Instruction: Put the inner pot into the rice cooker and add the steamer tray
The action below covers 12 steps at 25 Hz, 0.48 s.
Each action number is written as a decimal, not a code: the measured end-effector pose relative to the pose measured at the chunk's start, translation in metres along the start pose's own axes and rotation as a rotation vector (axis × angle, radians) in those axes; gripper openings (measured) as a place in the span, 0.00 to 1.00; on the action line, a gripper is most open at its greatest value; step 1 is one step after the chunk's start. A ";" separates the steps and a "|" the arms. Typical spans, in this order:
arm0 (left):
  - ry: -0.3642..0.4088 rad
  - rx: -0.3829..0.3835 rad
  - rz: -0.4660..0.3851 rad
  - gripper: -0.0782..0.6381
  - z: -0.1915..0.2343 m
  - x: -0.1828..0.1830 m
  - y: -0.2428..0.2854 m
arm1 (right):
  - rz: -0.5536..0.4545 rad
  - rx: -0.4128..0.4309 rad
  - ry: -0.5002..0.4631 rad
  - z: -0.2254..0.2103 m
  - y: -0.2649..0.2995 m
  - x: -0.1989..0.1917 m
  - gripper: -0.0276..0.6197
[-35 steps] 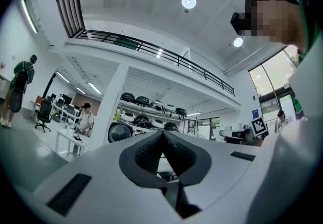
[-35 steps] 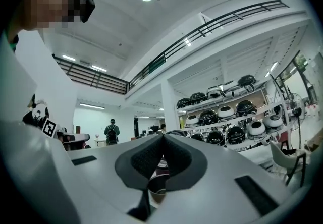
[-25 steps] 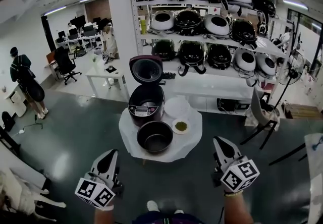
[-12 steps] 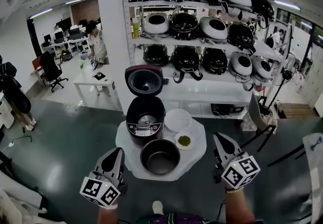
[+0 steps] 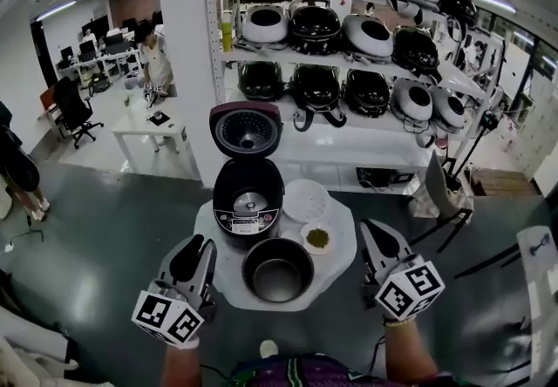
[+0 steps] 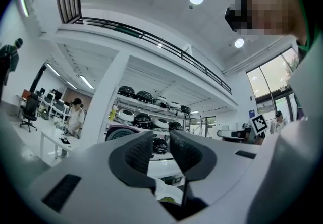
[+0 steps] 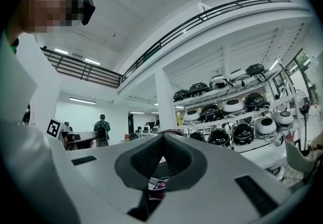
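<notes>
The dark rice cooker (image 5: 248, 202) stands on a small round white table (image 5: 342, 250) with its lid (image 5: 247, 130) raised. The empty black inner pot (image 5: 277, 269) sits on the table in front of it. A white steamer tray (image 5: 306, 200) lies to the cooker's right. My left gripper (image 5: 199, 246) hovers left of the pot; its jaws are opening, with a narrow gap (image 6: 161, 140) and nothing between them. My right gripper (image 5: 373, 230), right of the pot, is shut and empty, its pads (image 7: 151, 156) pressed together.
A small dish of green stuff (image 5: 316, 239) sits between tray and pot. Behind the table, a white pillar (image 5: 183, 45) and shelves (image 5: 349, 54) hold several cookers. A folding chair (image 5: 445, 202) stands at right, and people and desks are at far left.
The table with cooker and pot has come nearer in the head view. Both grippers have moved forward and now flank the inner pot.
</notes>
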State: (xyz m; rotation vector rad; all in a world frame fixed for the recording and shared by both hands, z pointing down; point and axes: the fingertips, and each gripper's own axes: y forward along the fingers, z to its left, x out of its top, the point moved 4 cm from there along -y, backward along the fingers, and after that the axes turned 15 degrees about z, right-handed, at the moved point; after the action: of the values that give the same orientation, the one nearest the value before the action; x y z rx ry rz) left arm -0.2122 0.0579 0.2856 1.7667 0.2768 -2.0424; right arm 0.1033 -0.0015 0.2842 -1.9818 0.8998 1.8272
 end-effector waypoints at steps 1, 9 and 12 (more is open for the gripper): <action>0.003 -0.021 0.005 0.29 -0.002 -0.001 0.002 | 0.005 0.004 -0.002 0.000 0.001 -0.001 0.05; 0.067 -0.007 0.109 0.63 0.010 -0.033 0.036 | 0.028 0.011 -0.011 -0.010 0.010 -0.014 0.05; 0.062 0.004 0.171 0.63 0.020 -0.063 0.053 | 0.034 0.013 -0.010 -0.014 0.016 -0.017 0.05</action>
State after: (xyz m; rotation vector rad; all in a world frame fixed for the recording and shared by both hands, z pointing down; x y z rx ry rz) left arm -0.2004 0.0142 0.3566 1.7931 0.1346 -1.8732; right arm 0.1048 -0.0180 0.3061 -1.9594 0.9461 1.8431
